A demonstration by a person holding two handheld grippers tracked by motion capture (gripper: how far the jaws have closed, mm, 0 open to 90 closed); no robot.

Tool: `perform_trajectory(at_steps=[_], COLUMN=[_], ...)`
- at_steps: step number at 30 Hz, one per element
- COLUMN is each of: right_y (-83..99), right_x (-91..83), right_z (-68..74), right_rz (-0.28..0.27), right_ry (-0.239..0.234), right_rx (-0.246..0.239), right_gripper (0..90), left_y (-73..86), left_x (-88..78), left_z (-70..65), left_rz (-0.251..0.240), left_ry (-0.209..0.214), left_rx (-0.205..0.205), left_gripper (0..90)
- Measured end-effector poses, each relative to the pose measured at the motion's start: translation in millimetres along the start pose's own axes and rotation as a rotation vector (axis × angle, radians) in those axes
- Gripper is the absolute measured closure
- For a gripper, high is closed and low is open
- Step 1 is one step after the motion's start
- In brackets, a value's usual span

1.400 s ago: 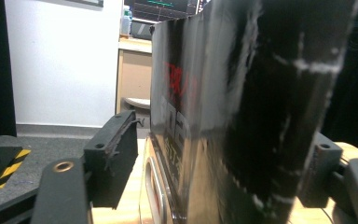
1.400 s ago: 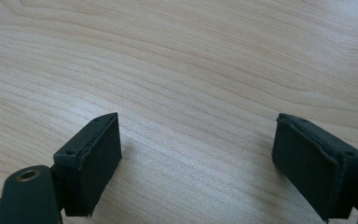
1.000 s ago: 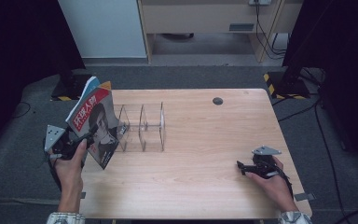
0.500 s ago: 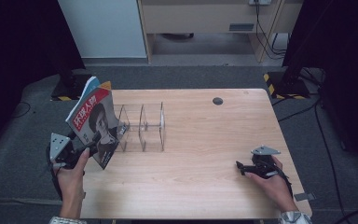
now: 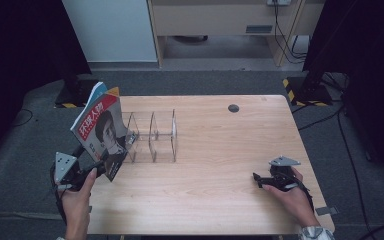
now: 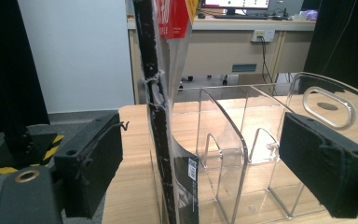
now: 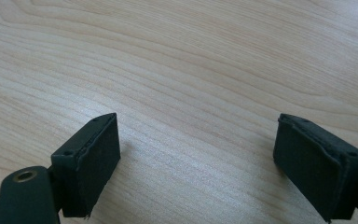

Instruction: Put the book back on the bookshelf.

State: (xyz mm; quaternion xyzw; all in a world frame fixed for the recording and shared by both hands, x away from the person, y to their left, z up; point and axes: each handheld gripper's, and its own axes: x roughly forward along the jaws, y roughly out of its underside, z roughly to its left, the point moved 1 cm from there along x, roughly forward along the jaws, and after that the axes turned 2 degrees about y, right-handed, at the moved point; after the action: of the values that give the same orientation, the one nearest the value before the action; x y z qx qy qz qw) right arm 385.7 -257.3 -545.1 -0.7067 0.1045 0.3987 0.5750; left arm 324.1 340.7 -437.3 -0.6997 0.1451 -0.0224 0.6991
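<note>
We had the left gripper (image 6: 200, 163) with its jaws spread wide, nothing pinched: the magazine (image 6: 161, 116) stood edge-on in the gap, closer to the left jaw, not clearly touching either. From the high view, the magazine (image 5: 101, 131) was tilted upright at the table's (image 5: 220, 200) left edge, leaning against the left end of the clear acrylic divider rack (image 5: 152, 136). The left gripper (image 5: 92, 172) sat just near of it. Over on the right, the right gripper (image 7: 209, 168) was also wide open, jaws hovering low over bare wood, well apart from the rack, held at the near right of the table (image 5: 258, 180).
</note>
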Motion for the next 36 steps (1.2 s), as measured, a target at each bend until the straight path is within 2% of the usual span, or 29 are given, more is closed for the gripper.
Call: perform_trajectory(at_steps=[4,11,18,22,30,36], right_y=[0.0,0.0,0.0,0.0,0.0,0.1], right_x=[0.0,0.1,0.0,0.0,0.0,0.0], right_z=[0.1,0.3,0.4,0.3,0.2,0.3], right_rz=[0.0,-0.001,-0.001,-0.001,0.0,0.0], right_ry=[-0.001,-0.001,-0.001,-0.001,-0.002,-0.001], right_rx=[0.0,0.002,0.002,0.002,0.0,0.0], right_gripper=[15.0,15.0,15.0,15.0,15.0,15.0], left_y=[1.6,5.3,5.8,7.2,8.8,10.8], left_x=[-5.4,-19.4,-33.6,-38.6,-31.4,-23.2], left_z=[-1.2,-2.8,-10.7,-16.2,-27.7,-31.7], left_rz=[0.002,0.001,0.007,0.013,0.034,0.057], left_ry=[-0.013,-0.007,0.009,0.036,0.092,0.123], left_rx=[0.0,-0.009,0.025,0.035,0.063,0.054], left_gripper=[13.0,13.2,13.2,13.1,13.1,13.2])
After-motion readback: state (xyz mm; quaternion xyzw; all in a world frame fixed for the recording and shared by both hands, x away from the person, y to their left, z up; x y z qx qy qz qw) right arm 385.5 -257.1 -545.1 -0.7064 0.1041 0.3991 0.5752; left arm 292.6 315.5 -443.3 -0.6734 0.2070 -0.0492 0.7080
